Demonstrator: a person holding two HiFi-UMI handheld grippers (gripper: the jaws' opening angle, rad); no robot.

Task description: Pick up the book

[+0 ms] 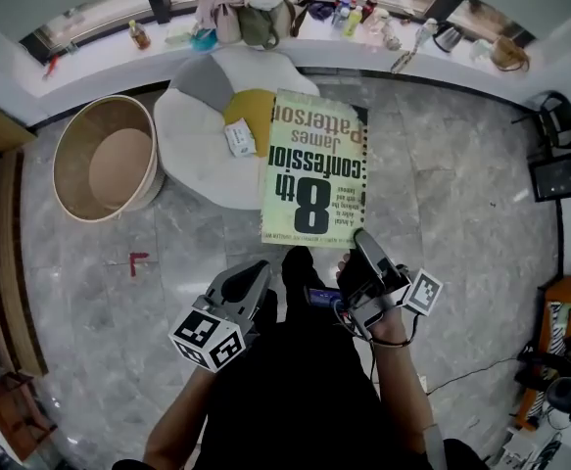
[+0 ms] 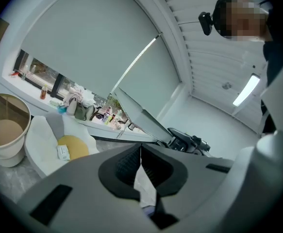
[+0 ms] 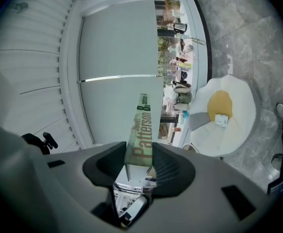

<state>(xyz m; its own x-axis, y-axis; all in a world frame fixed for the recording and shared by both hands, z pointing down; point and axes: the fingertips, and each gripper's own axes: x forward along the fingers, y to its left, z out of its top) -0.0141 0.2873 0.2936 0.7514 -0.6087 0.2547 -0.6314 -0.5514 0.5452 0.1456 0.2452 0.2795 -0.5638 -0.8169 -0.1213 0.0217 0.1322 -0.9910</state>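
Observation:
A pale green paperback, the book (image 1: 314, 164), hangs in the air over the grey marble floor, its cover with big dark print facing my head camera. My right gripper (image 1: 356, 248) is shut on its near right edge. In the right gripper view the spine (image 3: 140, 130) stands upright between the two pads, clamped at my right gripper (image 3: 139, 161). My left gripper (image 1: 263, 274) sits just below the book's near left corner, apart from it. In its own view my left gripper (image 2: 140, 152) has its pads meeting at the tips, with only a pale wedge showing behind them.
A white beanbag chair (image 1: 192, 130) with a yellow cushion lies beyond the book. A round wooden tub (image 1: 104, 160) stands to its left. Bottles and bags line the window ledge (image 1: 265, 18). A red mark (image 1: 138, 260) is on the floor. Dark furniture (image 1: 559, 174) stands at the right.

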